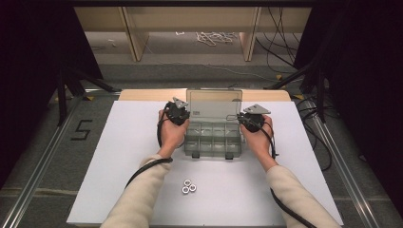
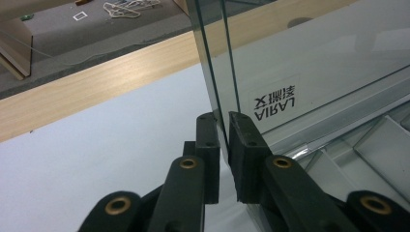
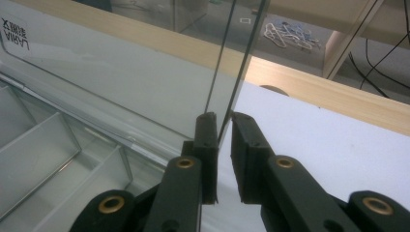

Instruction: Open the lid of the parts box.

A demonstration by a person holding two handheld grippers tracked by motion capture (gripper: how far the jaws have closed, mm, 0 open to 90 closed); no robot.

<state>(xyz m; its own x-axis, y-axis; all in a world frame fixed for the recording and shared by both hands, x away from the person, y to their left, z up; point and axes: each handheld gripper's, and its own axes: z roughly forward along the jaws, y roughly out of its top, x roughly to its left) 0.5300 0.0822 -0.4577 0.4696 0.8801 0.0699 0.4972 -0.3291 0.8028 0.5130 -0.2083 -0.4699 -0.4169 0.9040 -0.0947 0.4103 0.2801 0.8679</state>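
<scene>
**A:** High view first: we have the clear plastic organizer box [image 1: 212, 137] at the centre of the white counter [image 1: 119, 161], its lid [image 1: 214, 102] standing upright at the box's twelve o'clock side. Our left hand-held gripper [image 1: 179, 114] sits at the lid's nine o'clock edge, the right hand-held gripper [image 1: 248, 121] at its three o'clock edge.

**B:** And the jaws? In the left gripper view, our left hand-held gripper [image 2: 223, 118] has its jaws drawn in on the lid's side edge [image 2: 227, 63], pinching the thin wall. The right hand-held gripper [image 3: 222, 118] has the other edge [image 3: 237, 53] between nearly closed jaws; whether both pads press there, we cannot quite tell.

**A:** How will it handle, do we think?

**B:** Light, we judge, stiff but thin, smooth and likely slippery, and it could crack if squeezed hard. The side edges low down near the hinge seem the sound place to hold; the lid will only swing about that hinge.

**A:** Anything around?

**B:** Three metal nuts [image 1: 189, 187] lie at six o'clock from the box, well apart. The compartments [image 3: 58, 145] look empty. Nothing stands in the lid's way; the wooden strip [image 2: 96, 87] runs beyond at twelve o'clock.
</scene>
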